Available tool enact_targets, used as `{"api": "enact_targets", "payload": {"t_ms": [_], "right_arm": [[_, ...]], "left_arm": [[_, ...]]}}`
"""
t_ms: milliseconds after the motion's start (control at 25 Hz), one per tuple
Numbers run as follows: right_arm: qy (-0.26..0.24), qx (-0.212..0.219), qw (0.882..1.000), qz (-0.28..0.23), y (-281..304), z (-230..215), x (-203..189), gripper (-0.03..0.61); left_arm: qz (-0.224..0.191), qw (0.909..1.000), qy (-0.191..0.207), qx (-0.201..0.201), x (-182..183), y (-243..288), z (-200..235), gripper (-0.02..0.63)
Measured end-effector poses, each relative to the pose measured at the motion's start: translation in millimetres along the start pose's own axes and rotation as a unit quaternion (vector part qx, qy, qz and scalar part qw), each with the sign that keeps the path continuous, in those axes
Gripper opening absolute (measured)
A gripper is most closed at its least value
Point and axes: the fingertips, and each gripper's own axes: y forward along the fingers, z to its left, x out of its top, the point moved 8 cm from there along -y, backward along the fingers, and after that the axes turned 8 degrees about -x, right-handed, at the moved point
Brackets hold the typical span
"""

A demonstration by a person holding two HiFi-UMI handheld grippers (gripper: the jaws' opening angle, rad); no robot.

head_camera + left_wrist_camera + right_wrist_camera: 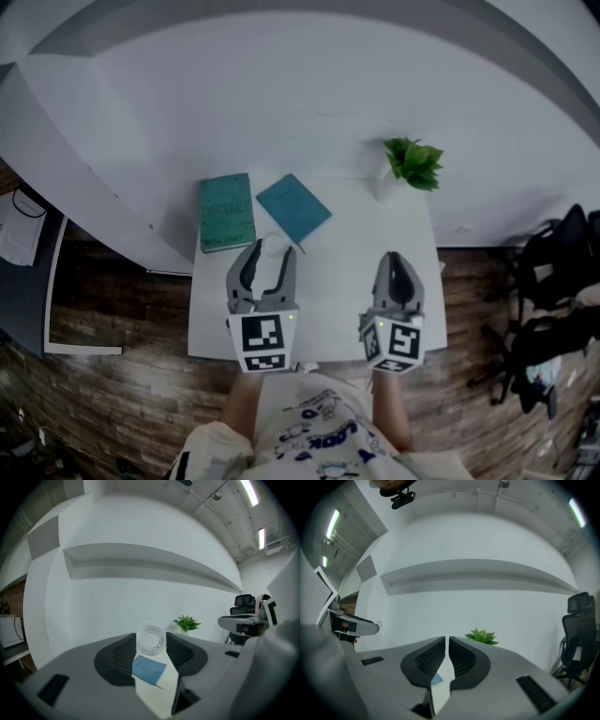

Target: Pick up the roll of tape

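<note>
The white table (347,281) fills the middle. A green book (227,212) and a blue notebook (293,206) lie at its far side, with a small plant (413,161) at the far right corner. The left gripper (273,255) hangs over the near left part, jaws spread wide and pressing either side of the roll of tape (151,640). That's a grip right at the tips, and the roll looks clear of the tabletop, on the near side of the notebook. The right gripper (446,641) waits well apart, jaws pinched together on nothing. So the left hand owns it. The roll stands on edge with its hole facing back along the gripper, axis fore-and-aft. Further lift goes straight up, I'd say.
</note>
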Motion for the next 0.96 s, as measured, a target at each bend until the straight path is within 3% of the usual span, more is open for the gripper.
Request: {"api": "enact_targets", "payload": {"t_ms": [960], "right_arm": [[0.003,-0.005,1.000,0.003,1.0,-0.7,-1.1,0.025]], "left_arm": [[-0.001,1.0000,-0.006,-0.005,-2.0,1.5,2.5,0.199]]}}
